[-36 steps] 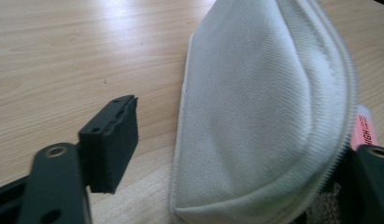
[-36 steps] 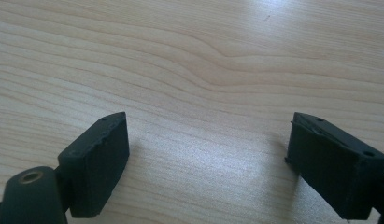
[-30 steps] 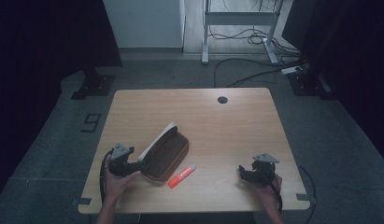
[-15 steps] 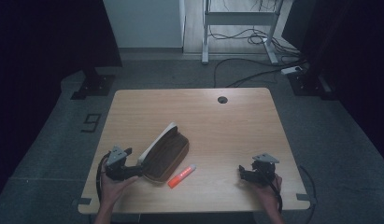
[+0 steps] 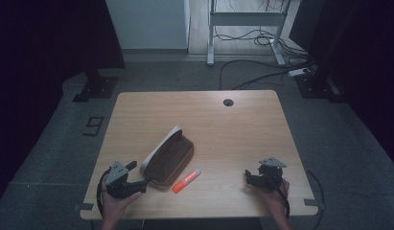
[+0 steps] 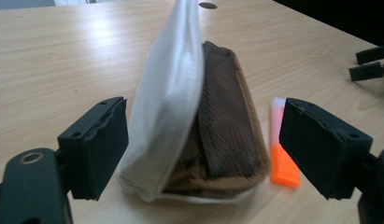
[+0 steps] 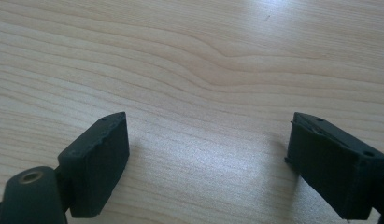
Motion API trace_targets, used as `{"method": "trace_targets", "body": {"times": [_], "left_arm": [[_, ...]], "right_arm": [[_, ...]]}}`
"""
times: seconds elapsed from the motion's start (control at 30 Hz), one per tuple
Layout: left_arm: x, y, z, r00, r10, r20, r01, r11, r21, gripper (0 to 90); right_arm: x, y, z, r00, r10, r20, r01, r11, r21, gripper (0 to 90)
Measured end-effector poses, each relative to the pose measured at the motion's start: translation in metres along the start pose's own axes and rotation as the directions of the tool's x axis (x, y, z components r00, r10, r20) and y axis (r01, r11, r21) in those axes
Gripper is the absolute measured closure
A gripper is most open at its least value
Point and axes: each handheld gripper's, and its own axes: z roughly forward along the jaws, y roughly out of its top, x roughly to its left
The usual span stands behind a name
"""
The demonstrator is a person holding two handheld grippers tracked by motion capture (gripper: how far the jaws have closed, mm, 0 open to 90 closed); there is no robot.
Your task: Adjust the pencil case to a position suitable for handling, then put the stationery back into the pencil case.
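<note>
A brown pencil case (image 5: 169, 161) with a pale raised flap (image 5: 159, 147) lies on the wooden table (image 5: 199, 120), left of centre. An orange and white marker (image 5: 187, 180) lies just to its right. My left gripper (image 5: 139, 183) is open at the case's near end. In the left gripper view the case (image 6: 222, 126) and its flap (image 6: 173, 93) sit between the spread jaws, and the marker (image 6: 281, 149) lies beside the right jaw. My right gripper (image 5: 249, 178) is open near the front right of the table, over bare wood (image 7: 203, 93).
A round cable hole (image 5: 228, 102) is in the table near its far edge. Cables and a power strip (image 5: 299, 72) lie on the floor behind the table. A desk frame (image 5: 247, 19) stands at the back. The right gripper's jaws (image 6: 372, 63) appear far off in the left gripper view.
My left gripper has shifted slightly toward the front-left corner of the table, staying at the case's near end. The right gripper and the marker have not moved.
</note>
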Motion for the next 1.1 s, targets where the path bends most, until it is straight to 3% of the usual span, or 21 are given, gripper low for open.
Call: {"method": "trace_targets", "body": {"times": [0.3, 0.7, 1.1], "left_arm": [[-0.008, -0.009, -0.001, 1.0, -0.002, 0.006, 0.002, 0.9999, 0.016, 22.1], [-0.024, -0.009, -0.005, 0.9995, 0.016, 0.026, -0.016, 0.9999, -0.003, 28.8], [-0.049, -0.014, 0.019, 0.9957, 0.058, 0.072, -0.063, 0.996, 0.064, 31.7]], "right_arm": [[0.0, 0.0, 0.0, 1.0, 0.0, 0.0, 0.0, 1.0, 0.0, 12.5], [0.0, 0.0, 0.0, 1.0, 0.0, 0.0, 0.0, 1.0, 0.0, 12.6], [0.0, 0.0, 0.0, 1.0, 0.001, -0.001, -0.001, 1.0, 0.0, 12.6]]}}
